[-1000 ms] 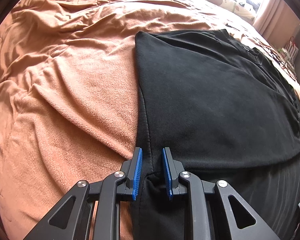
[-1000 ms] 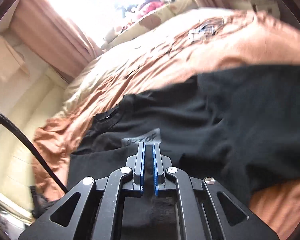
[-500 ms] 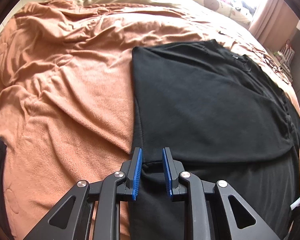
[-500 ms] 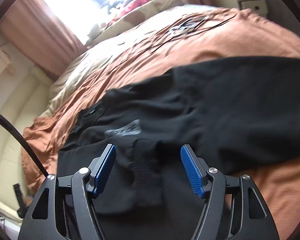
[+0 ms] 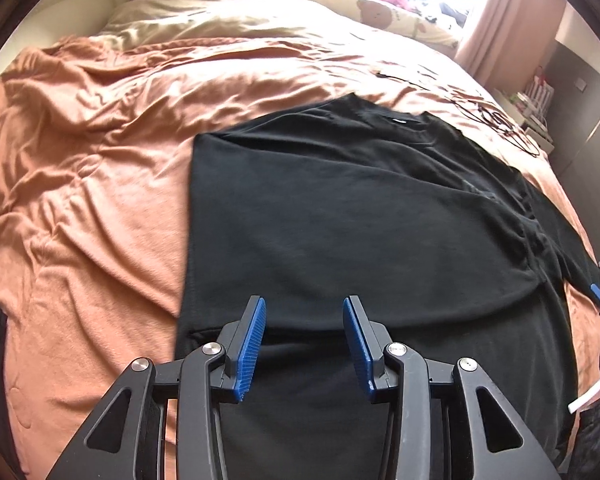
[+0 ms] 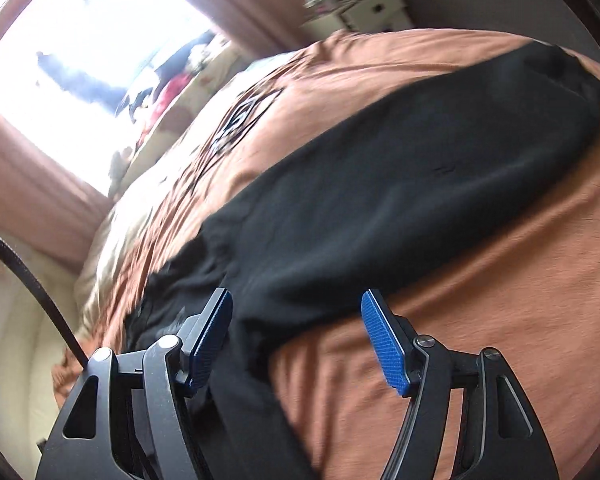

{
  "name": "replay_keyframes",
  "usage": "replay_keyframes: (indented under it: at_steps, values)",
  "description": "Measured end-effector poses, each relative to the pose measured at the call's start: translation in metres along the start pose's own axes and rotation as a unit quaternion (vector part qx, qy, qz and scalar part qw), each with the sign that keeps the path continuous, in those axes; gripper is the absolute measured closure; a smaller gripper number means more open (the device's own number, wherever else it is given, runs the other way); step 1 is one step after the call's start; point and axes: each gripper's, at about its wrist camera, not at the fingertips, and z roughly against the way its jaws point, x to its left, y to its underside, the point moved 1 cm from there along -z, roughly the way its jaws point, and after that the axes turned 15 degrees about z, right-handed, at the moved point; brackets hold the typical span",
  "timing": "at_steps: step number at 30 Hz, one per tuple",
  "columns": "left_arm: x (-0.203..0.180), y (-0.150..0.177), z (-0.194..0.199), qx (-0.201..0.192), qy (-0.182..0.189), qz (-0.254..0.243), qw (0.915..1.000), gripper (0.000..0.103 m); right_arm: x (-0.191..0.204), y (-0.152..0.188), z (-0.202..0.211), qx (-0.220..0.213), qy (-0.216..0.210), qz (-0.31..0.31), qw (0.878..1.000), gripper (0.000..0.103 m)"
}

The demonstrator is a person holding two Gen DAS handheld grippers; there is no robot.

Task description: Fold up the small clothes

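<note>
Two views, black garment (image 5: 340, 220), window (image 6: 80, 60) right-only

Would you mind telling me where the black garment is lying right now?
In the left wrist view the black garment lies spread on the orange blanket, right of centre, just ahead of the open left hand-held gripper.

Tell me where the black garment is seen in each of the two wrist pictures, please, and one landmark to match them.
Left wrist view: the black garment fills the centre and right, flat on the bed, reaching down under the open left tool.
Right wrist view: it runs diagonally from upper right to lower left, blurred, passing between the open right tool fingers.
Shared landmark: the orange blanket.
</note>
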Motion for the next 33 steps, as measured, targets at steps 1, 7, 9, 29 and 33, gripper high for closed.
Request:
replay_keyframes:
  at_steps: [1,7,9,29,33]
  values:
    - [-0.005,0.001,0.000,0.000,0.001,-0.002,1.0000,0.060,-0.011,0.000,0.004,-0.004,0.001,-0.014,1.000,0.044]
    - [-0.029,0.007,-0.007,0.005,0.003,-0.013,0.9999,0.060,-0.046,0.008,0.014,-0.011,0.004,-0.069,0.998,0.055]
    - [-0.038,0.009,-0.012,0.008,0.004,-0.016,0.9998,0.060,-0.050,0.010,0.014,-0.011,0.004,-0.078,0.997,0.056]
    - [-0.085,0.027,-0.055,0.039,-0.002,-0.045,0.9983,0.060,-0.055,-0.008,-0.001,0.028,0.027,-0.054,0.998,0.068]
    - [-0.080,0.028,-0.060,0.042,-0.008,-0.041,0.9983,0.060,-0.056,-0.012,-0.005,0.023,0.021,-0.042,0.999,0.068]
